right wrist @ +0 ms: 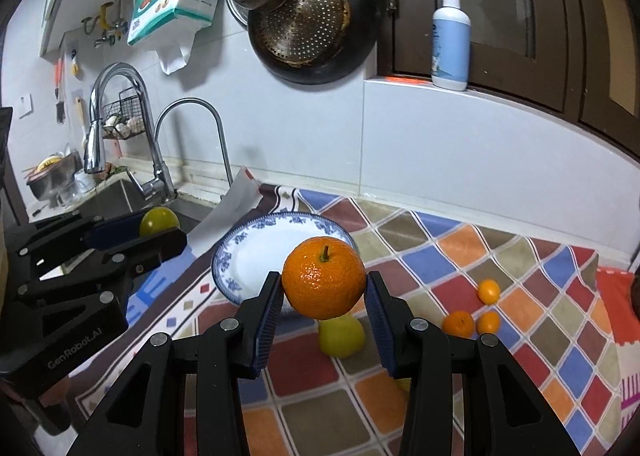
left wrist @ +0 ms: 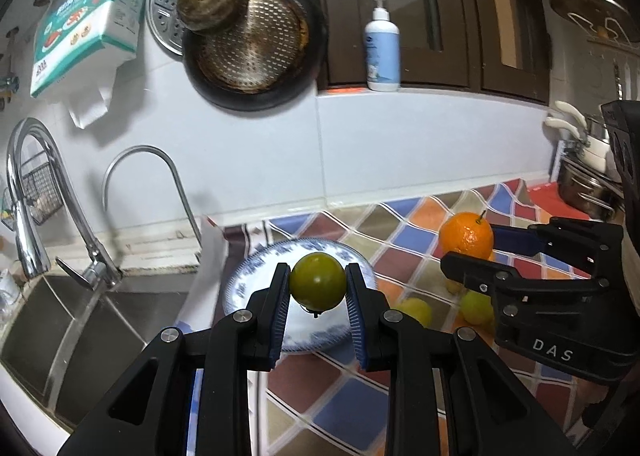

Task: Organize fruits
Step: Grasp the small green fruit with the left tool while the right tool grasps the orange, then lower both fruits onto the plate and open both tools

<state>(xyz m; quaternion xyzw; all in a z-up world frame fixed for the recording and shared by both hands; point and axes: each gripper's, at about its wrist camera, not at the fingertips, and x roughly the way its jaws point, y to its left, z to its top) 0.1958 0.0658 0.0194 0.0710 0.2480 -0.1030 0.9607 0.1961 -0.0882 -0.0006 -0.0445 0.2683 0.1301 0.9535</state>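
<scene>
The left gripper (left wrist: pixel 318 283) is clamped on a green fruit (left wrist: pixel 318 282), its blue pads pressed against both sides, and holds it in the air in front of a blue-and-white plate (left wrist: pixel 256 280). The right gripper (right wrist: pixel 324 284) is closed the same way on an orange (right wrist: pixel 323 283), stem up, lifted above the checked cloth (right wrist: pixel 460 256) just beside the plate's rim. The plate sits on the cloth near the sink (left wrist: pixel 80 316). On the cloth lie a yellow-green fruit (right wrist: pixel 342 336), partly hidden under the orange, and three small orange fruits (right wrist: pixel 476 316), perhaps kumquats, close together to the right.
</scene>
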